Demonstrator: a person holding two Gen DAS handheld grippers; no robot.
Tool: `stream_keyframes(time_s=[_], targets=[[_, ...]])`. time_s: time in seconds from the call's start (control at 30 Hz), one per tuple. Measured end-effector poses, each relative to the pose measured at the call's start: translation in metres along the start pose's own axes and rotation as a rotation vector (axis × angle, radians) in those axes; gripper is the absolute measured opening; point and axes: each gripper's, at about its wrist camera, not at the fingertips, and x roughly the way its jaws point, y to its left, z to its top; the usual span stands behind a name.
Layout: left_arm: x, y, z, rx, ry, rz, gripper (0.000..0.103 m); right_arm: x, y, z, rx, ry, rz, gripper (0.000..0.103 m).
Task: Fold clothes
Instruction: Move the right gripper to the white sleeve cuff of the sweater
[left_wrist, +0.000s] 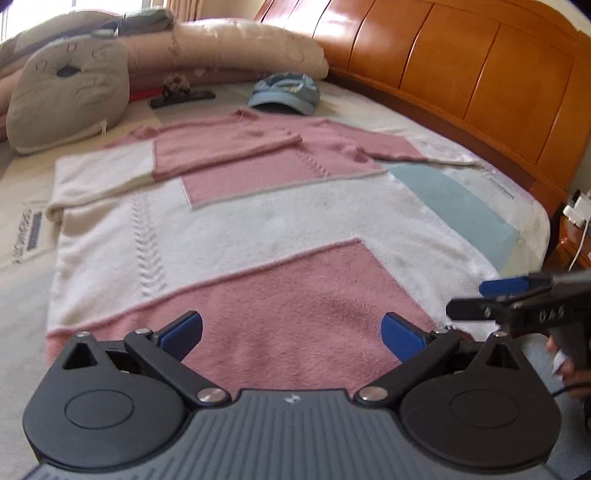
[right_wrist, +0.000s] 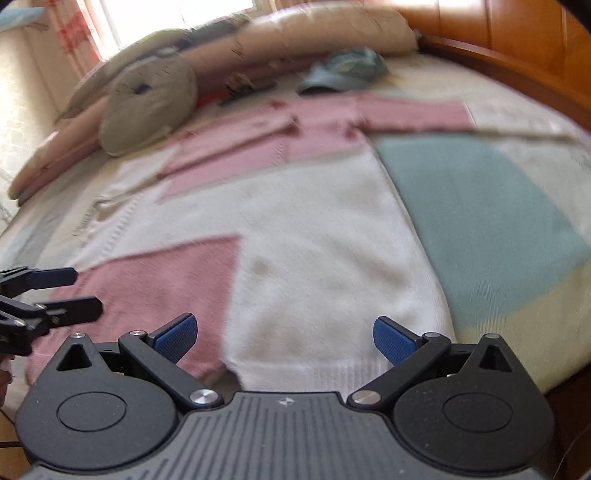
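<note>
A pink and white knit sweater (left_wrist: 236, 229) lies flat on the bed, its left sleeve folded across the chest and the right sleeve (left_wrist: 388, 147) stretched out toward the headboard. My left gripper (left_wrist: 291, 332) hovers open over the pink hem panel (left_wrist: 295, 310), nothing between its blue pads. In the right wrist view the same sweater (right_wrist: 303, 229) fills the middle, and my right gripper (right_wrist: 284, 336) is open above the white ribbed hem (right_wrist: 332, 365). Each gripper shows in the other's view: the right gripper (left_wrist: 476, 299) at the right edge, the left gripper (right_wrist: 81, 291) at the left edge.
A blue cap (left_wrist: 284, 92) and a dark flat object (left_wrist: 181, 98) lie beyond the collar. A grey cat-face cushion (left_wrist: 70, 96) and rolled bedding (left_wrist: 251, 44) sit at the far side. The wooden headboard (left_wrist: 461, 74) runs along the right. A teal patch of sheet (right_wrist: 480, 229) lies beside the sweater.
</note>
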Motion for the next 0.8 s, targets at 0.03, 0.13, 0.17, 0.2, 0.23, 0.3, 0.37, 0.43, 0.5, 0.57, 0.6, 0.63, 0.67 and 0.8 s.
stream_keyframes(time_s=[0.03,0.13,0.17,0.2,0.23,0.3,0.37,0.43,0.5,0.57,0.6,0.63,0.67,0.8], targets=[[0.003,-0.002,-0.001,0.002,0.003,0.002,0.102,0.003,-0.004,-0.004,0.009,0.001,-0.001,0.103],[0.013,-0.006,0.003,0.02,0.008,0.016,0.102,-0.002,-0.007,-0.014,-0.014,-0.045,0.022,0.103],[0.017,-0.007,0.005,0.024,0.013,0.029,0.102,-0.002,-0.007,-0.012,-0.018,-0.036,0.026,0.103],[0.021,-0.008,0.008,0.029,0.018,0.042,0.102,-0.001,-0.007,-0.01,-0.022,-0.028,0.029,0.103],[0.024,-0.01,0.01,0.034,0.024,0.055,0.102,-0.001,-0.008,-0.009,-0.023,-0.018,0.035,0.103],[0.03,-0.013,0.014,0.044,0.032,0.075,0.102,-0.002,-0.013,-0.003,0.001,0.005,0.063,0.103],[0.032,-0.016,0.016,0.059,0.029,0.077,0.102,-0.005,-0.024,0.006,0.056,0.011,0.108,0.103],[0.032,-0.02,0.018,0.074,0.011,0.069,0.102,-0.011,-0.037,0.02,0.072,-0.041,0.109,0.103],[0.034,-0.023,0.019,0.081,-0.006,0.061,0.102,-0.017,-0.051,0.035,0.085,-0.095,0.105,0.103],[0.039,-0.026,0.024,0.071,-0.014,0.048,0.102,-0.018,-0.071,0.052,0.089,-0.138,0.069,0.103],[0.042,-0.027,0.026,0.067,-0.019,0.04,0.102,-0.018,-0.082,0.061,0.097,-0.152,0.053,0.103],[0.044,-0.029,0.028,0.063,-0.024,0.032,0.102,-0.017,-0.094,0.069,0.113,-0.169,0.041,0.103],[0.047,-0.03,0.031,0.064,-0.03,0.025,0.102,-0.016,-0.107,0.077,0.132,-0.186,0.031,0.103],[0.061,-0.034,0.042,0.074,-0.044,0.044,0.102,-0.002,-0.156,0.107,0.169,-0.232,-0.023,0.103]])
